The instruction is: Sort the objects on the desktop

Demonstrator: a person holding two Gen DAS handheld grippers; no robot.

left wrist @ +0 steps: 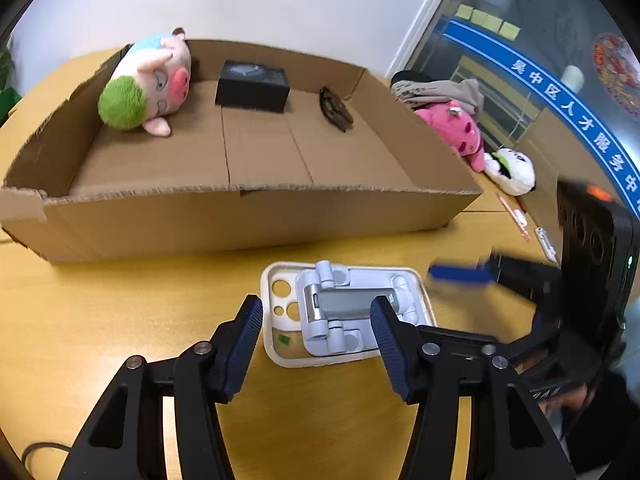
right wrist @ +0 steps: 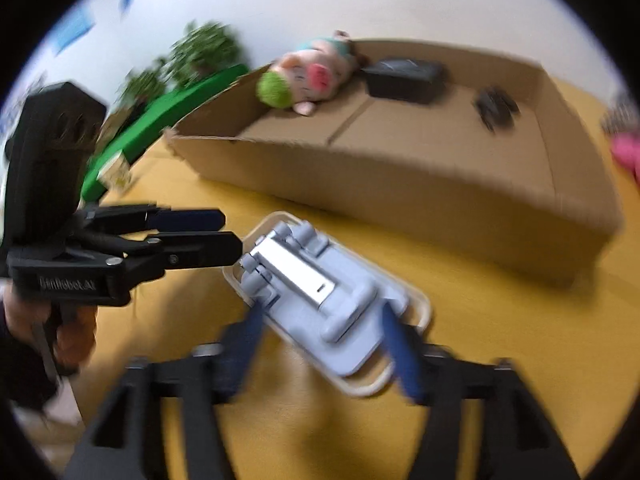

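Observation:
A folded pale-blue phone stand [left wrist: 348, 312] lies on a cream phone case [left wrist: 280, 344] on the yellow table. My left gripper [left wrist: 316, 340] hovers just in front of them, open, its blue pads either side of the stand without pressing it. In the right wrist view the stand [right wrist: 316, 292] and case [right wrist: 420, 312] sit between the blurred fingers of my right gripper [right wrist: 324, 344], which is open. The left gripper [right wrist: 230, 234] points at the stand's far end from the left. The right gripper [left wrist: 444, 278] reaches in from the right, just short of the case.
A low cardboard box [left wrist: 240, 216] stands behind, holding a pig plush [left wrist: 148, 84], a black box [left wrist: 252, 86] and a small dark object [left wrist: 336, 110]. A pink plush [left wrist: 460, 128] and a white plush [left wrist: 512, 172] lie right of it. A hand [right wrist: 76, 332] holds the left gripper.

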